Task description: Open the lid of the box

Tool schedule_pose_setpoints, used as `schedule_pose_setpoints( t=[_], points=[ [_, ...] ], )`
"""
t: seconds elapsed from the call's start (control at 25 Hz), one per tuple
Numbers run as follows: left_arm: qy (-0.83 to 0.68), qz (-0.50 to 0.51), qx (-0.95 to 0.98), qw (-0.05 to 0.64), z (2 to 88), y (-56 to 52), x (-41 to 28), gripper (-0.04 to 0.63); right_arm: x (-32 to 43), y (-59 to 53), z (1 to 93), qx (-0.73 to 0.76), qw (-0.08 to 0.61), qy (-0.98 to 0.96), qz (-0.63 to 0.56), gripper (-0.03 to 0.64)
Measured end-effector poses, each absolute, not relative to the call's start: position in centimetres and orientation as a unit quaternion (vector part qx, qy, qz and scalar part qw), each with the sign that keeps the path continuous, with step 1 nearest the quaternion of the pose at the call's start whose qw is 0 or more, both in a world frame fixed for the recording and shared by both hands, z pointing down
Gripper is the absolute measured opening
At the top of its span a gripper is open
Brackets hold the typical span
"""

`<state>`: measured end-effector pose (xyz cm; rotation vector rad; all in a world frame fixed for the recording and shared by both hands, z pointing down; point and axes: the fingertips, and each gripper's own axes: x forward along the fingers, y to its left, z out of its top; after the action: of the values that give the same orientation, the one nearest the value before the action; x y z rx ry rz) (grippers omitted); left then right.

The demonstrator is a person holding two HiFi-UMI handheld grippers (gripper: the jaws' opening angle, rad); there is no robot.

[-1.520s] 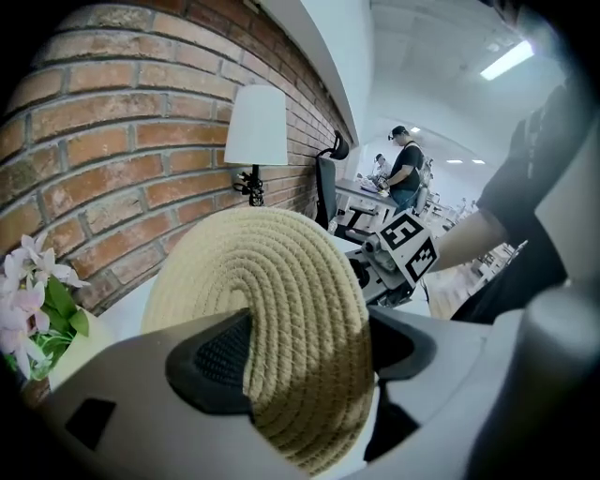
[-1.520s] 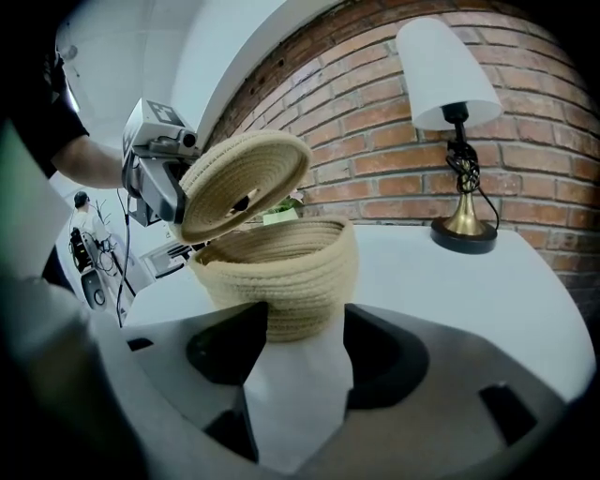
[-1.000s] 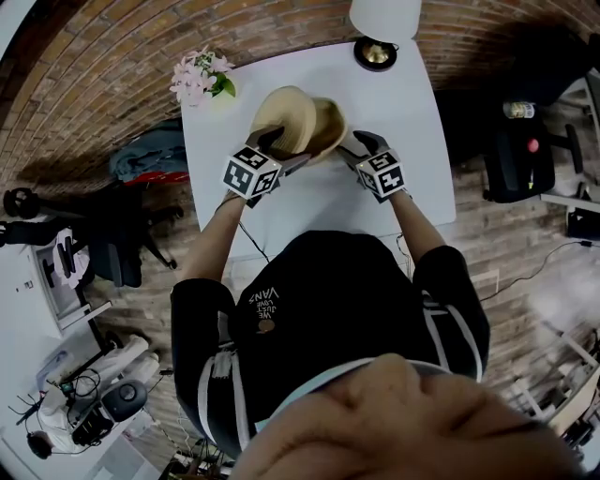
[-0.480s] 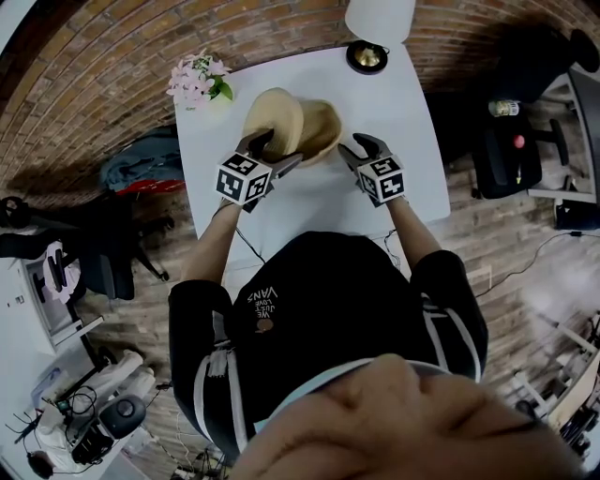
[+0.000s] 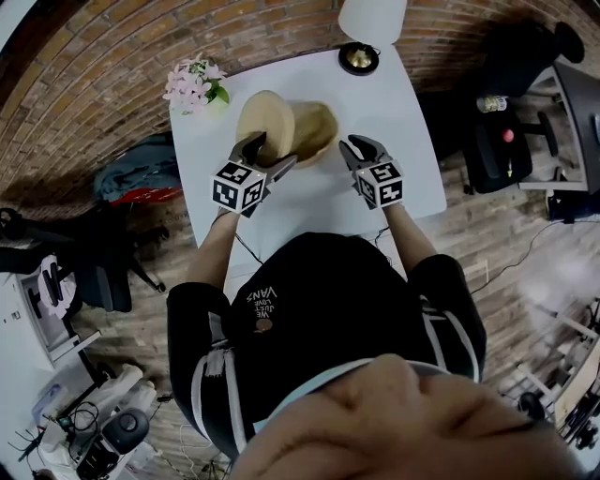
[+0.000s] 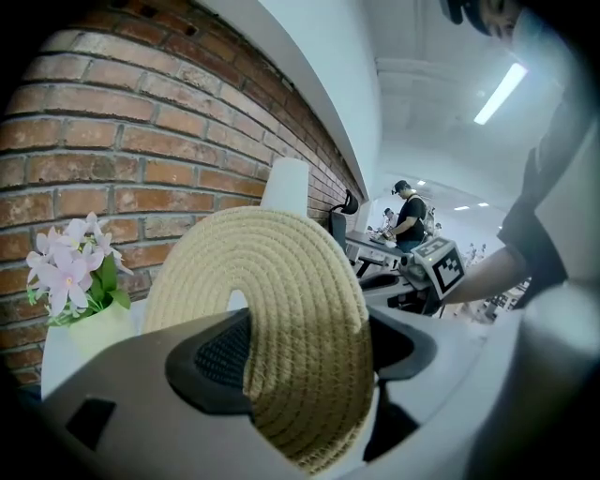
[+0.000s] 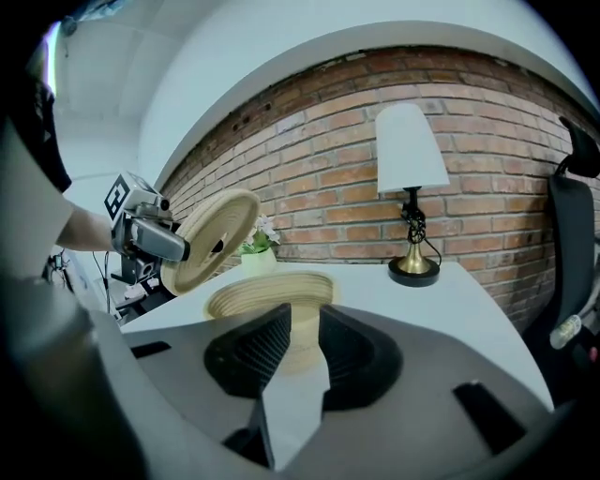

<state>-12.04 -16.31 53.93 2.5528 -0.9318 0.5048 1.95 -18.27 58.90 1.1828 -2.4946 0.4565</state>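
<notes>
The box is a round woven rope basket point(image 5: 317, 129) on the white table point(image 5: 403, 159), its mouth uncovered point(image 7: 272, 292). Its round woven lid point(image 5: 262, 120) is off the basket, tilted up on edge at the basket's left. My left gripper point(image 5: 268, 156) is shut on the lid's near rim point(image 6: 281, 319), one pad on each face. My right gripper point(image 5: 358, 150) hangs a little to the right of the basket, apart from it. Its jaws point(image 7: 302, 342) have just been closing and stand open by a narrow gap with nothing between them.
A vase of pink flowers point(image 5: 192, 82) stands at the table's far left corner. A white-shaded lamp point(image 5: 362, 26) with a brass base point(image 7: 412, 267) is at the far right, against the brick wall. Office chairs and bags lie on the floor around the table.
My right gripper has drawn back from the basket's side and risen, and its jaws have narrowed. The left gripper has lifted the lid slightly higher and tilted it further.
</notes>
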Motion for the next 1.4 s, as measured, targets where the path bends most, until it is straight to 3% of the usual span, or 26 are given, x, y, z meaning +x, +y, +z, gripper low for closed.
schedule_pose_setpoints(
  t=[0.6, 1.4],
  points=[
    [-0.355, 0.124, 0.908, 0.186, 53.1, -14.5, -15.6, 0.371, 0.5, -16.0, 55.9, 0.452, 0.144, -0.870, 0.136, 0.025],
    [-0.349, 0.092, 0.916, 0.176, 52.6, -10.9, -18.1, 0.373, 0.1, -11.3, 53.2, 0.509, 0.089, -0.844, 0.143, 0.009]
  ],
)
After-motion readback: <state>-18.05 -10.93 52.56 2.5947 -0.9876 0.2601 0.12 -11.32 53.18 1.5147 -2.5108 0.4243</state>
